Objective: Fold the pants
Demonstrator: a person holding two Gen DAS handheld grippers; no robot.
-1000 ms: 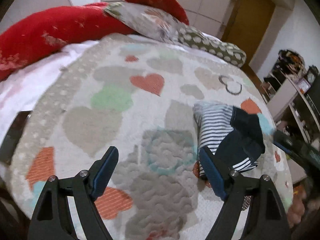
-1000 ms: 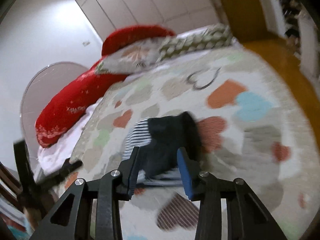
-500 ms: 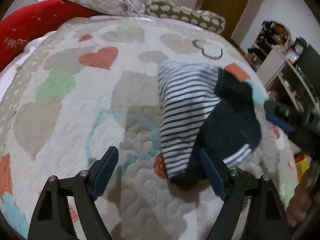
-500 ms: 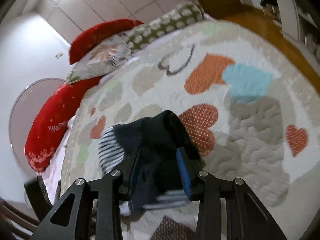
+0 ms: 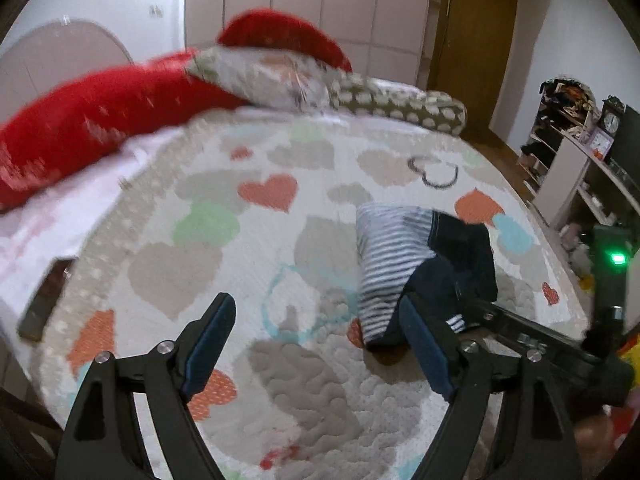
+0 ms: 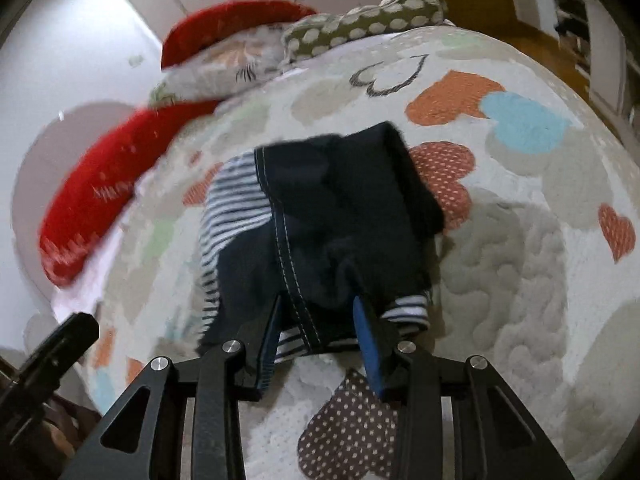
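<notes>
The pants (image 5: 404,264) are small, navy with grey-and-white striped panels, lying folded in a compact bundle on the heart-patterned quilt (image 5: 192,264). In the right wrist view the pants (image 6: 328,216) lie just ahead of my right gripper (image 6: 318,322), whose jaws are partly closed around the near hem and bunch the cloth. My left gripper (image 5: 316,332) is wide open and empty, hovering above the quilt left of the pants. The right gripper also shows in the left wrist view (image 5: 520,332), reaching in from the right.
Red bolster pillows (image 5: 100,116) and patterned pillows (image 5: 384,100) lie along the head of the bed. Shelving with clutter (image 5: 580,152) stands at the right beside the bed edge. A dark flat object (image 5: 46,296) lies at the left bed edge.
My left gripper has pulled back and up from the pants, which look smaller now. My right gripper has moved in onto the near hem of the pants.
</notes>
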